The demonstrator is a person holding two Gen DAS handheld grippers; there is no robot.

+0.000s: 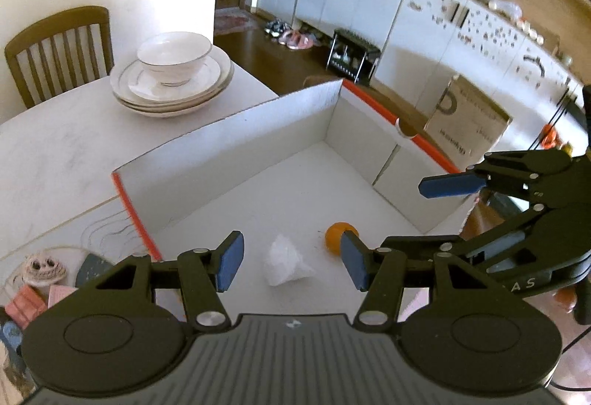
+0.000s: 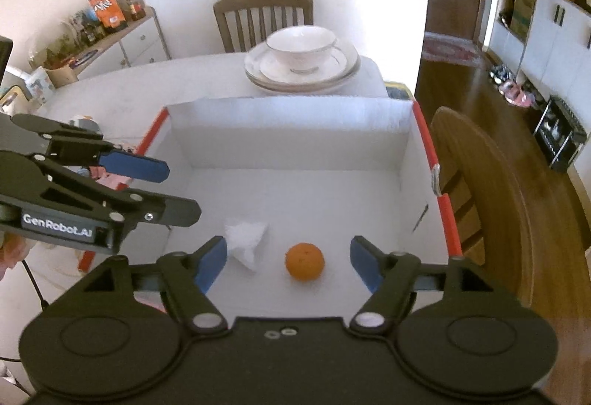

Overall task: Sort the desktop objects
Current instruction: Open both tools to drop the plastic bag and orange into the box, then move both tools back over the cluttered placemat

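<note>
A white cardboard box with orange-red rims (image 1: 258, 131) (image 2: 288, 120) stands on the white table. Inside lie a crumpled white tissue (image 1: 286, 262) (image 2: 245, 238) and a small orange (image 1: 338, 233) (image 2: 304, 261). My left gripper (image 1: 291, 262) is open and empty above the box, over the tissue. My right gripper (image 2: 288, 262) is open and empty above the box, with the orange between its fingers' lines. Each gripper shows in the other's view: the right one (image 1: 491, 209) beside the box's right wall, the left one (image 2: 147, 183) over the left wall.
A bowl on stacked plates (image 1: 173, 72) (image 2: 301, 61) sits behind the box. Small items, pink packets and a knitted piece (image 1: 40, 279), lie left of the box. Wooden chairs (image 1: 59, 46) (image 2: 476, 190) stand at the table's far side and right.
</note>
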